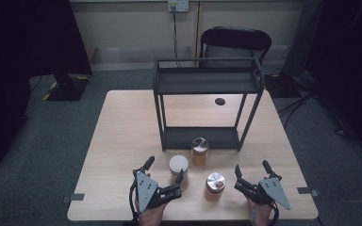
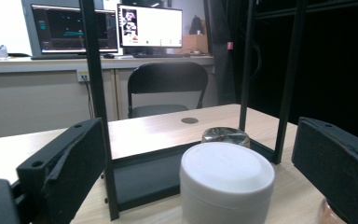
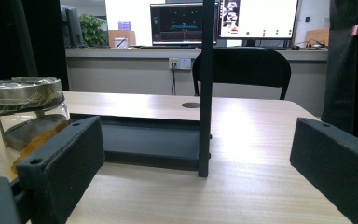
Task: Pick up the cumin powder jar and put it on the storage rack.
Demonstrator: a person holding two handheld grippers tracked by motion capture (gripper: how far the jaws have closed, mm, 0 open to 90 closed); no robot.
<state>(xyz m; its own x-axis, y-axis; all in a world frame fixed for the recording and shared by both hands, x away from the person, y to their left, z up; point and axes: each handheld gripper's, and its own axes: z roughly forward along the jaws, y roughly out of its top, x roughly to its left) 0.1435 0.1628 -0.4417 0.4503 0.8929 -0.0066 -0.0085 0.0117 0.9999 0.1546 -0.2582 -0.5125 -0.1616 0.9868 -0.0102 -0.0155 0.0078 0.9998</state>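
Bench [image 1: 122, 141] evenly lit from above; floor around it falls dark. Monitors [image 2: 151, 25] beyond the bench glare white. My near fingers [image 2: 65, 172] blur.

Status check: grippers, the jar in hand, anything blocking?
Left hand-held gripper open, jaws astride white-lid jar, not gripping. Right hand-held gripper open, empty. Rack stands behind; two other jars close by.

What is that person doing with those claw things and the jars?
A person holds a gripper in each hand at a wooden table. The left gripper has its open jaws around the white-lidded jar, not squeezing it. The right gripper waits open, holding nothing. Two more jars, the silver-lidded jar and the clear-lidded jar, stand before the black two-tier shelf.
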